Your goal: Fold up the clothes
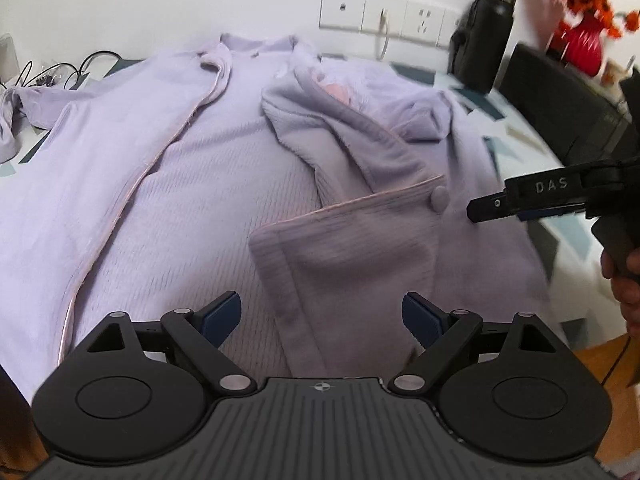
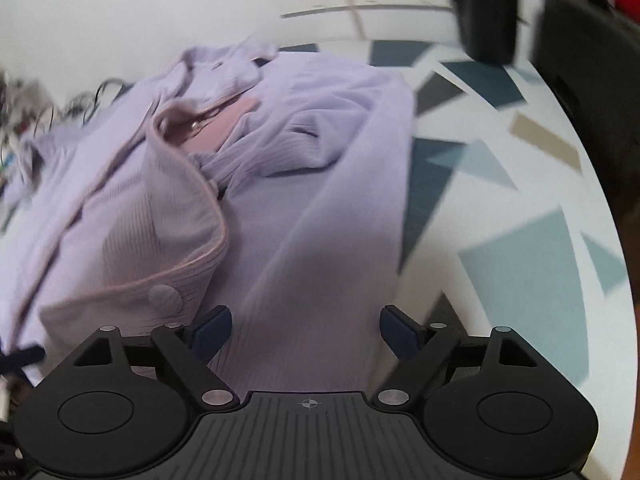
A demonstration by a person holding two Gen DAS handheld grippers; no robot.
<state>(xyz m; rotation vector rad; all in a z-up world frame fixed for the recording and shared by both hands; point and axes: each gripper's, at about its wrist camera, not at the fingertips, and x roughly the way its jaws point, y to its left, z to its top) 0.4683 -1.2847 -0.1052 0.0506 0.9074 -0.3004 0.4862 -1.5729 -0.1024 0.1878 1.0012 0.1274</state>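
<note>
Lilac ribbed knit fills both of my views: a cardigan lies spread on the table, whose cloth carries teal, grey and tan shapes. The cardigan is open down the front, with a thin pink piping along each edge. In my left wrist view one front panel lies flat toward nine o'clock. The other is folded back across the middle, its squared corner lying at about five o'clock of centre with a round lilac button on its band. Near the collar at twelve o'clock the fabric is bunched, and a pale pink patch shows inside the folds.

My left gripper hangs over the folded corner with its jaws wide apart and nothing between them. The right gripper is also released: its blue pads stand spread above the smooth right side of the cardigan, clear of the fabric. In the left wrist view it comes in from three o'clock, held in a hand.

Beyond the cardigan, at one o'clock, stand a black bottle and a red vase of orange flowers.
</note>
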